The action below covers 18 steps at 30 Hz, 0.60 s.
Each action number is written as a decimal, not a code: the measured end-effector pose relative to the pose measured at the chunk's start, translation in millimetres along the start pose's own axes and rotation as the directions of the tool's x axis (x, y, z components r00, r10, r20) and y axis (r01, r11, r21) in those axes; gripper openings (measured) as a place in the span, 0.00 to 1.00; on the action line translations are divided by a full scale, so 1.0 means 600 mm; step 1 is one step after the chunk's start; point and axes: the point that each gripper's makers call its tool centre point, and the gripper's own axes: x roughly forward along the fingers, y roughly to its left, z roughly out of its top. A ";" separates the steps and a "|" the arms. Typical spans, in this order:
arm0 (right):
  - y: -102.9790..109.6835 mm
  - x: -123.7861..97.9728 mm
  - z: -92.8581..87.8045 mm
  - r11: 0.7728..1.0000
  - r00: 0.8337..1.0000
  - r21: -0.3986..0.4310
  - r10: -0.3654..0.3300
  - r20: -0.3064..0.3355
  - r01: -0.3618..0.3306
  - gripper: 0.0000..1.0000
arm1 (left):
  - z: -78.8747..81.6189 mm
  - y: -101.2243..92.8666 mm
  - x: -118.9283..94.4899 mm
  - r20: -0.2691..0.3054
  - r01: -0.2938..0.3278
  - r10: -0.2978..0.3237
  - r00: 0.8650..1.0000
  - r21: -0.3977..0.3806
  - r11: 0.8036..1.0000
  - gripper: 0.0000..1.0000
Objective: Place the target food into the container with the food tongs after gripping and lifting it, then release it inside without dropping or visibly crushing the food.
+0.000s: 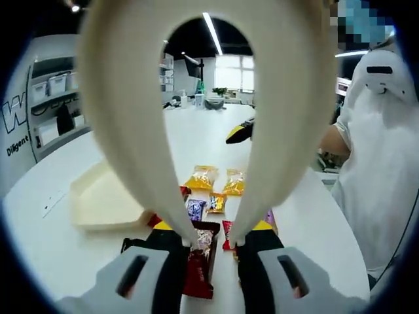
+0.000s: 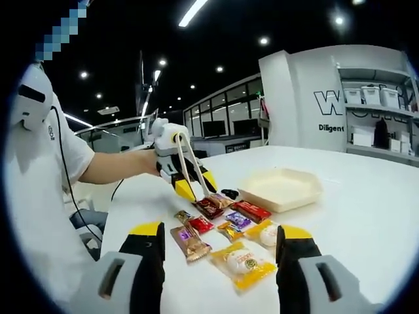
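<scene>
My left gripper is shut on cream food tongs, whose two arms arch up across the left gripper view. The tong tips stand apart just above a dark red snack packet on the white table. In the right gripper view the left gripper holds the tongs slanting down to that dark red packet. A cream square container sits empty beside the snacks. My right gripper is open with nothing held, and its black and yellow tip shows beyond the snacks.
Several wrapped snacks lie in a cluster: yellow packets, a purple one, a brown one, a red one. A person in white stands at the table's edge.
</scene>
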 end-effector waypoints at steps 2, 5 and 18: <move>0.000 0.000 0.000 1.000 1.000 0.000 0.002 -0.001 -0.002 0.69 | -0.004 0.002 0.001 -0.009 0.002 -0.002 1.000 0.002 1.000 0.26; -0.001 0.001 -0.001 1.000 1.000 0.004 0.005 0.000 -0.005 0.69 | -0.006 0.005 0.002 -0.014 0.006 -0.005 1.000 0.003 1.000 0.26; -0.002 0.001 -0.006 1.000 1.000 0.002 0.009 -0.006 -0.009 0.70 | -0.023 0.012 0.009 -0.057 0.014 -0.013 0.998 0.021 1.000 0.27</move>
